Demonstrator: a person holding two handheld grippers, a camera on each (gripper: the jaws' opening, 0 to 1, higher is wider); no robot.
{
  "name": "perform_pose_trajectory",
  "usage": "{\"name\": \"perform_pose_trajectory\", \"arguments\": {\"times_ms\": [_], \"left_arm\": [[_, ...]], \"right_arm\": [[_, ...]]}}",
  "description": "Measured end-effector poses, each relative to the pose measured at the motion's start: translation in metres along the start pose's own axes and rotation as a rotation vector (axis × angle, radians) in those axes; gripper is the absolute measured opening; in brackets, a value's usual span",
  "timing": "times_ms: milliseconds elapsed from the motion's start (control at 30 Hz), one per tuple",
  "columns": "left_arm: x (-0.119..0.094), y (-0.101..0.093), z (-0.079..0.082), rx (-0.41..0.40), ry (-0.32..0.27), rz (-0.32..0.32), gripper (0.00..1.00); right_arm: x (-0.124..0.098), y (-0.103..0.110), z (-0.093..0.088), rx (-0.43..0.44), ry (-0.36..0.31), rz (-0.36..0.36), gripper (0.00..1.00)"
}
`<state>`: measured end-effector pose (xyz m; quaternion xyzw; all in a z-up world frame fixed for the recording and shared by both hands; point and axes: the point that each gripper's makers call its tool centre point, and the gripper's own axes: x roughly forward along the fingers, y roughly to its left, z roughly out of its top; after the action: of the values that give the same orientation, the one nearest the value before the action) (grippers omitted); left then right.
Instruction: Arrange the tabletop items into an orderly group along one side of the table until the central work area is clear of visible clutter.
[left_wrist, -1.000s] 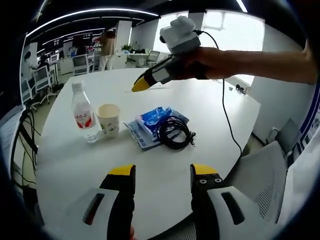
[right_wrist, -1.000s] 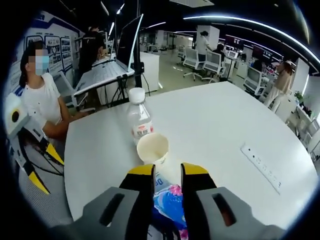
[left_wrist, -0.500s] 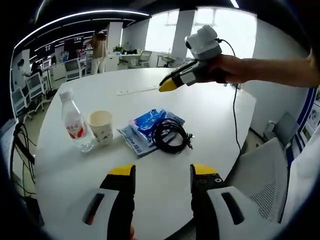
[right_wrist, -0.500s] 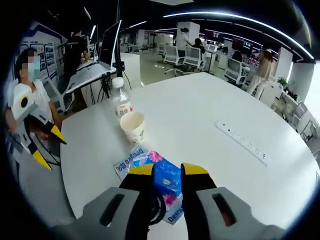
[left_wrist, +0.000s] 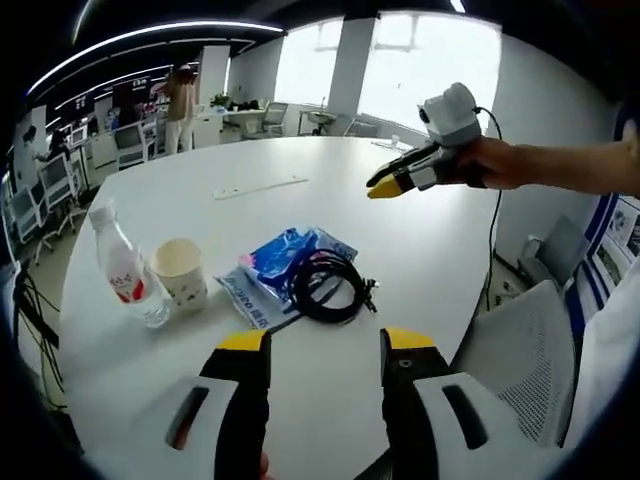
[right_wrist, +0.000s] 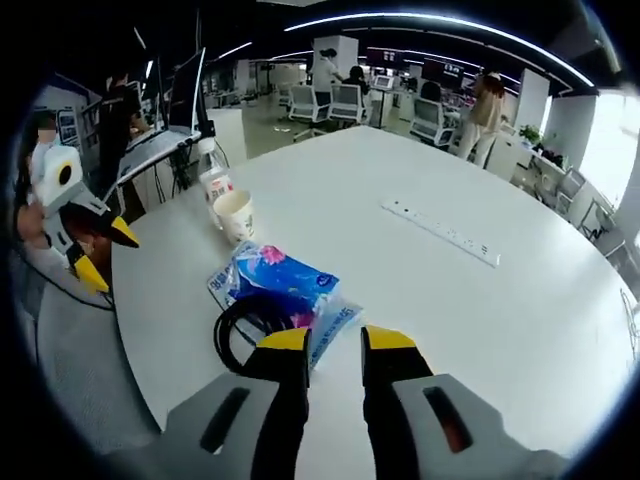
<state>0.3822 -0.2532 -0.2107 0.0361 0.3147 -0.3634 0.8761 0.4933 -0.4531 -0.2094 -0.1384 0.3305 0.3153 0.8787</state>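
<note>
A coiled black cable (left_wrist: 330, 288) lies on a crinkly blue packet (left_wrist: 283, 262) beside a paper cup (left_wrist: 181, 287) and plastic bottle (left_wrist: 122, 280). Both claws, left (left_wrist: 325, 340) and right (right_wrist: 335, 338), gape empty above the smooth round white bench (left_wrist: 440, 240)

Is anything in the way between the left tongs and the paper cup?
Nothing visible is. The left tongs are open over bare table, and the paper cup stands ahead, beside the water bottle.

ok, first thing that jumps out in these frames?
The small cluster near the table's edge: a black coiled cable lying on blue tissue packs, with a paper cup and water bottle beside them. The right gripper hangs above the white table, holding nothing.
</note>
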Motion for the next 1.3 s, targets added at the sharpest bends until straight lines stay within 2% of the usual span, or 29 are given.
{"name": "perform_pose_trajectory", "arguments": {"times_ms": [167, 367, 533, 867, 1300], "left_arm": [[0.003, 0.000, 0.005, -0.029, -0.014, -0.016, 0.43], [0.003, 0.002, 0.008, -0.008, -0.013, -0.010, 0.43], [0.001, 0.004, 0.009, -0.003, -0.011, -0.005, 0.43], [-0.003, 0.004, 0.007, 0.009, -0.002, 0.000, 0.42], [-0.008, 0.008, 0.004, 0.008, -0.001, 0.016, 0.43]], "right_arm": [[-0.013, -0.006, -0.018, 0.033, 0.003, -0.024, 0.17], [-0.024, -0.003, -0.041, 0.059, 0.020, -0.036, 0.17], [-0.027, 0.003, -0.050, 0.074, 0.026, -0.034, 0.17], [-0.022, 0.015, -0.054, 0.080, 0.026, -0.016, 0.17], [-0.007, 0.027, -0.046, 0.075, 0.024, 0.020, 0.17]]}}
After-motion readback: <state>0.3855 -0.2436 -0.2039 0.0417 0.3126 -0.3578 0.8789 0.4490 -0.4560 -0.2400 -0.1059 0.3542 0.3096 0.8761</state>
